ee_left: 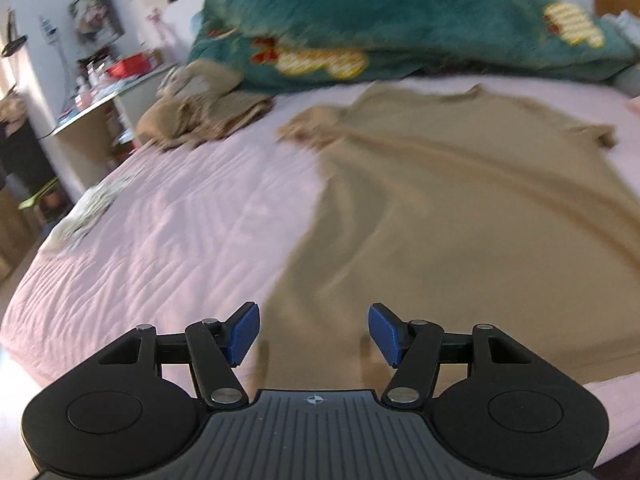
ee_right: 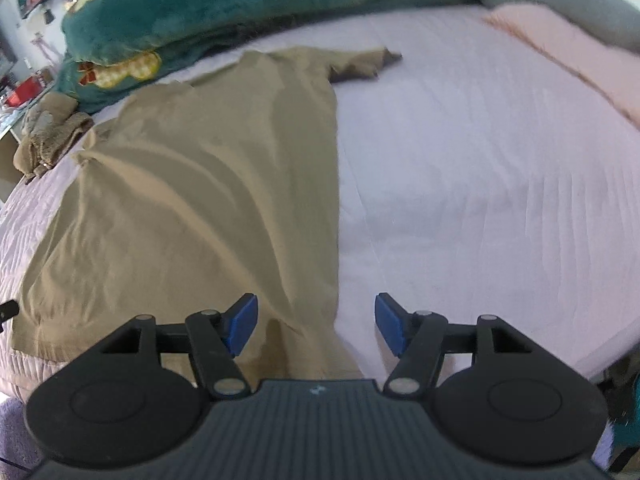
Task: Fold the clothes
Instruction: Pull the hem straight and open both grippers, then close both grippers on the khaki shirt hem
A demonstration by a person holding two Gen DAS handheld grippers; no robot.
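Shirt: tan T-shirt point(ee_left: 460, 208) spread flat on pink bed point(ee_left: 168, 240), ready for folding | left gripper point(ee_left: 314, 334) jaws apart, empty, above shirt's near hem | right gripper point(ee_right: 316, 330) jaws apart, empty, over shirt's right edge

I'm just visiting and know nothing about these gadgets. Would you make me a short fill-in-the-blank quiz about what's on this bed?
1. The tan short-sleeved T-shirt lies spread flat on a quilted bedspread coloured ____.
2. Behind the shirt is a plush blanket with yellow patches, mostly coloured ____.
3. The left gripper and the right gripper both have jaws that are ____.
4. The pads on the fingers are coloured ____.

Missing words: pink; green; open; blue
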